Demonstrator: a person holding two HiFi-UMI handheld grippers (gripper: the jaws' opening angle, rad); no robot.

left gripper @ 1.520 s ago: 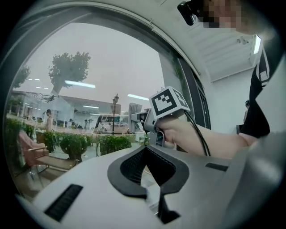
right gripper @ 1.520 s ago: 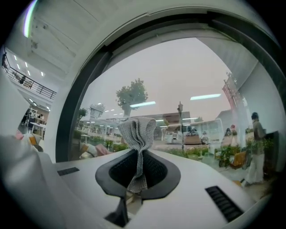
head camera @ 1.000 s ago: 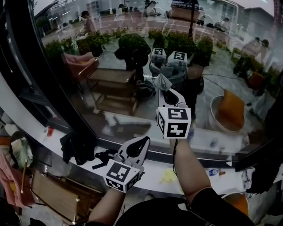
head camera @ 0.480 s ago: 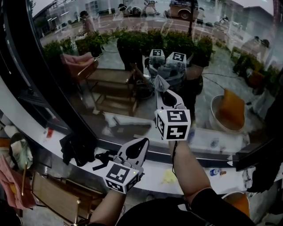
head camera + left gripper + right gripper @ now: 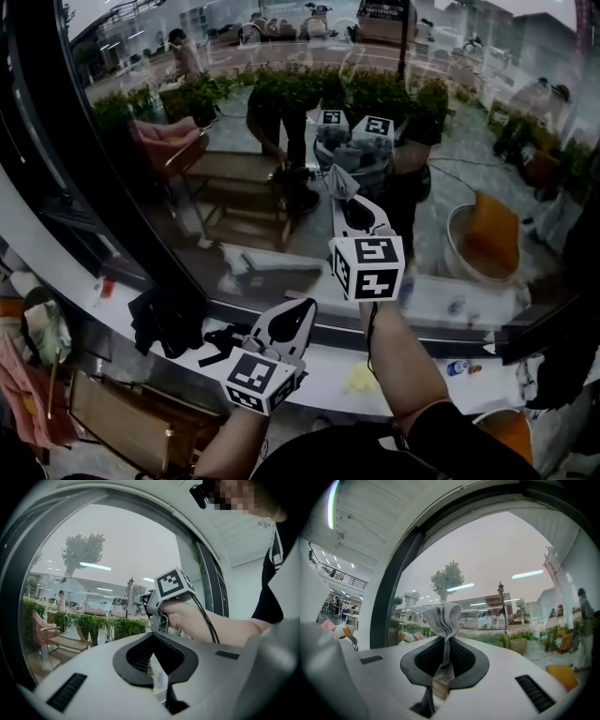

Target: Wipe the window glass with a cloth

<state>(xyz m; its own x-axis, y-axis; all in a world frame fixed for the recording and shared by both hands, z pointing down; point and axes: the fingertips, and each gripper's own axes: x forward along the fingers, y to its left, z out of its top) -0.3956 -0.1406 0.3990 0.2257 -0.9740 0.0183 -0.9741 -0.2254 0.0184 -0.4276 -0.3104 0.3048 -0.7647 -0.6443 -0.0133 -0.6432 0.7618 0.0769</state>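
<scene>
Two grippers are working here. The right gripper (image 5: pixel 347 199) is pinching the one grey cloth (image 5: pixel 339 178) up at the window glass (image 5: pixel 216 122); the left gripper (image 5: pixel 302 307), lower and nearer, is keeping its jaws pressed together.

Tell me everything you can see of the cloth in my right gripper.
The cloth is a small grey piece with a fine ribbed, knit-like weave. The right gripper is shut on its lower part, pinching it into a narrow strip between the jaws, while the free top fans out in soft ruffled folds above the tips. It stands upright along the jaws, pointed toward the window glass. It is close to the pane; whether it touches cannot be told.
</scene>
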